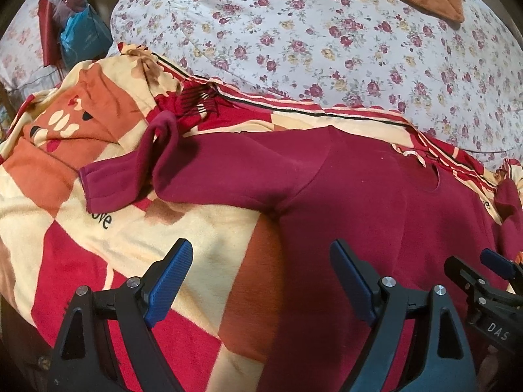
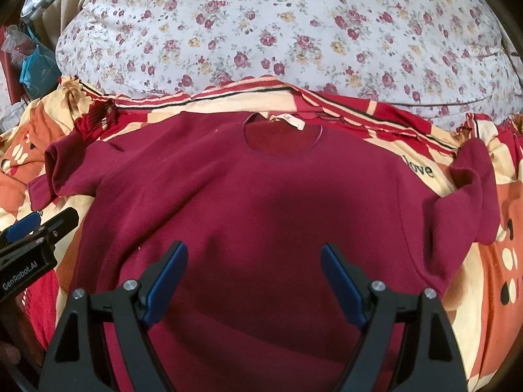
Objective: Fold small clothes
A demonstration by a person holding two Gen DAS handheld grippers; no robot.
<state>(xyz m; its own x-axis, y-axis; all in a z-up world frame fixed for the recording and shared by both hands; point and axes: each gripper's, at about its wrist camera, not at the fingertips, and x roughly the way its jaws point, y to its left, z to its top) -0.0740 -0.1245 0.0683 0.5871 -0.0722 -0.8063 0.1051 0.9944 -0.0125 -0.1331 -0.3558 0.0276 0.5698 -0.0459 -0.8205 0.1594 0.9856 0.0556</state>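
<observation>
While both tongs, left tongs (image 1: 261, 277) and right tongs (image 2: 255, 277), hang spread, a maroon sweatshirt (image 2: 248, 196) lies flat ahead on the patterned blanket (image 1: 130, 228).

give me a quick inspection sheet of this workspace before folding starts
surface: patchwork blanket in red, orange and cream, rumpled, printed "love".
job's things: maroon shirt lies flat, neck hole away from the grippers, white label showing; both short sleeves crumpled, left sleeve curled over.
clutter: dark red fringed cloth beyond the left sleeve.
grippers: left gripper open, over the shirt's side edge; right gripper open, above the shirt's body; neither holds anything.
cables: nothing seen.
surroundings: floral quilt behind; blue bag far left.
</observation>
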